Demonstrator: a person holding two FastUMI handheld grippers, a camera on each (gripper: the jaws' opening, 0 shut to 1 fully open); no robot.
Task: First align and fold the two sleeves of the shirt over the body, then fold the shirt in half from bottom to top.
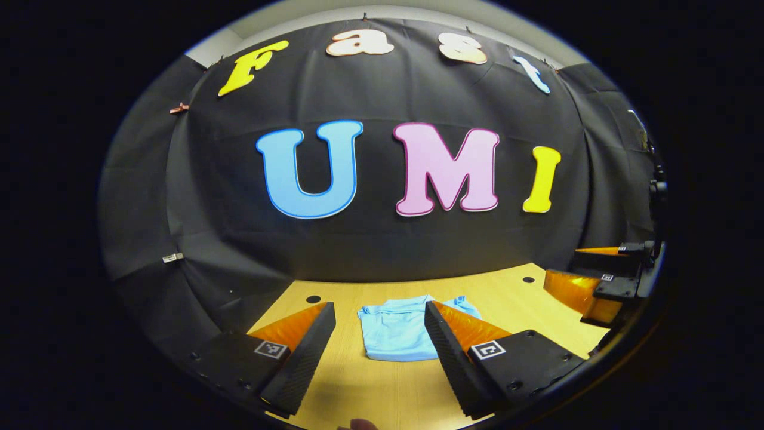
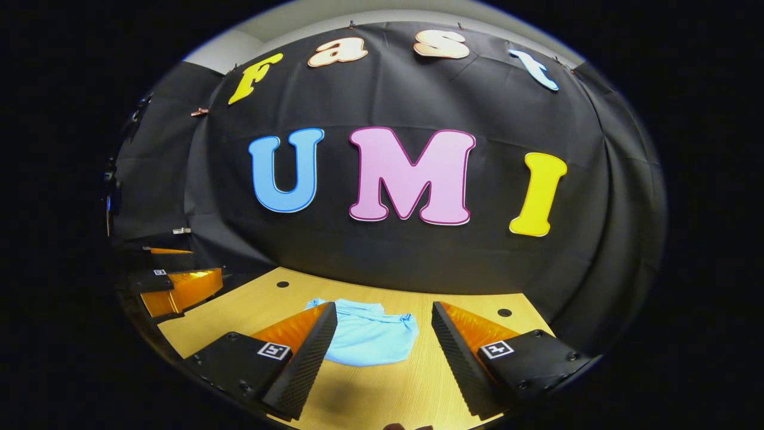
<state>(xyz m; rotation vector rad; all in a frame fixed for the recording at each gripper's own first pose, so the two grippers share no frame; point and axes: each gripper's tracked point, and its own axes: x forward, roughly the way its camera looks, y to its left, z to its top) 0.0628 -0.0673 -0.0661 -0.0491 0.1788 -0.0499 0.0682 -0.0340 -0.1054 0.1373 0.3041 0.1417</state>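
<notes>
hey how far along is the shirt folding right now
It looks finished. The light blue shirt lies on the wooden table as a compact folded bundle, no sleeves sticking out, so both sleeve folds and the bottom-to-top fold appear done. Nothing is in hand: the left gripper and right gripper are open, raised above the table short of the shirt. Nothing obvious is left, except maybe neatening the slightly uneven edges.

Folded shirt (image 1: 394,331) on the table (image 1: 525,298), ahead between both raised hand-held grippers, black cloth wall (image 1: 382,239) behind.
</notes>
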